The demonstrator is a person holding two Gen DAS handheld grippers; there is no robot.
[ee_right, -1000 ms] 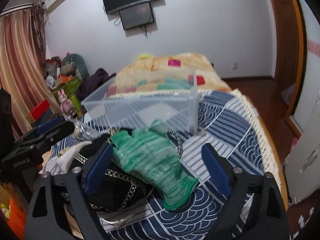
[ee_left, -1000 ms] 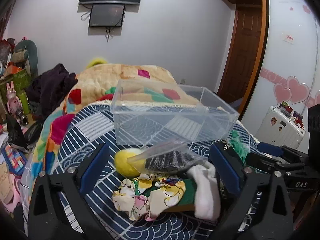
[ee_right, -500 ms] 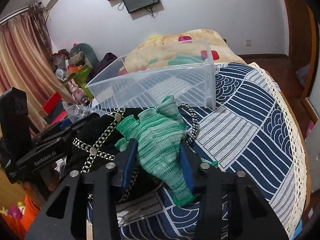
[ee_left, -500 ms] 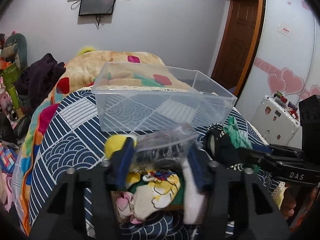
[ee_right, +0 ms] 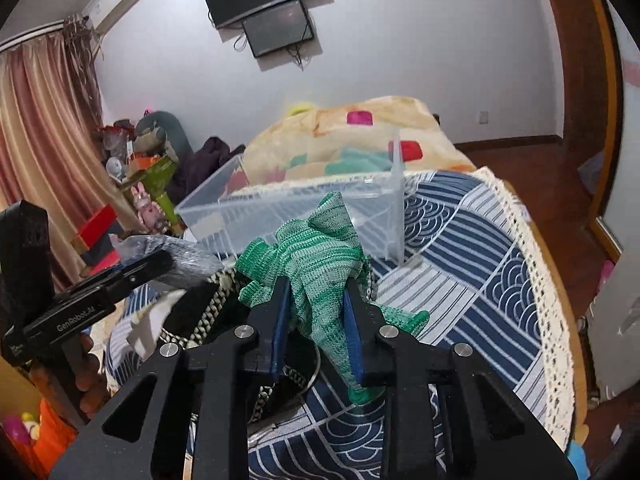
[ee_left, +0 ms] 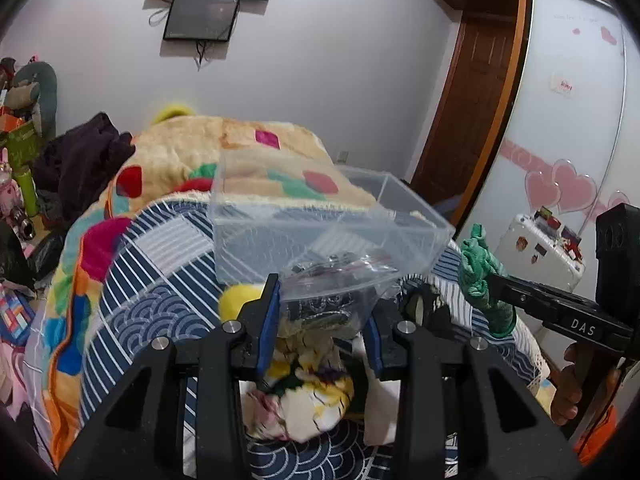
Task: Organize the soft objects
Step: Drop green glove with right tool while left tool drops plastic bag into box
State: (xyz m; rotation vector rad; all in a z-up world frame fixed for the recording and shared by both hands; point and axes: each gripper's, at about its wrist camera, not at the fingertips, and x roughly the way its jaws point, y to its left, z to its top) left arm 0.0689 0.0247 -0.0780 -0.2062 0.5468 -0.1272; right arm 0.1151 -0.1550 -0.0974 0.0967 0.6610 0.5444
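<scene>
My left gripper [ee_left: 320, 304] is shut on a clear plastic bag [ee_left: 336, 288] with dark contents, lifted above a floral cloth [ee_left: 304, 392], a white sock [ee_left: 380, 408] and a yellow ball [ee_left: 236, 300]. My right gripper [ee_right: 314, 304] is shut on a green knit glove [ee_right: 320, 248], raised over a black bag with a braided strap [ee_right: 208, 312]. The glove also shows in the left wrist view [ee_left: 480, 276]. An empty clear plastic bin [ee_left: 320, 216] stands on the bed just beyond both grippers; it also shows in the right wrist view [ee_right: 304, 208].
The bed has a blue and white patterned cover [ee_right: 460, 264] and a folded colourful blanket [ee_left: 240, 148] behind the bin. Dark clothes [ee_left: 80, 164] and toys lie at the left. A white suitcase [ee_left: 536, 248] stands at the right by the door.
Both grippers closed on their items and lifted: the left on the plastic bag, the right on the green glove. Both were open around them a second ago.
</scene>
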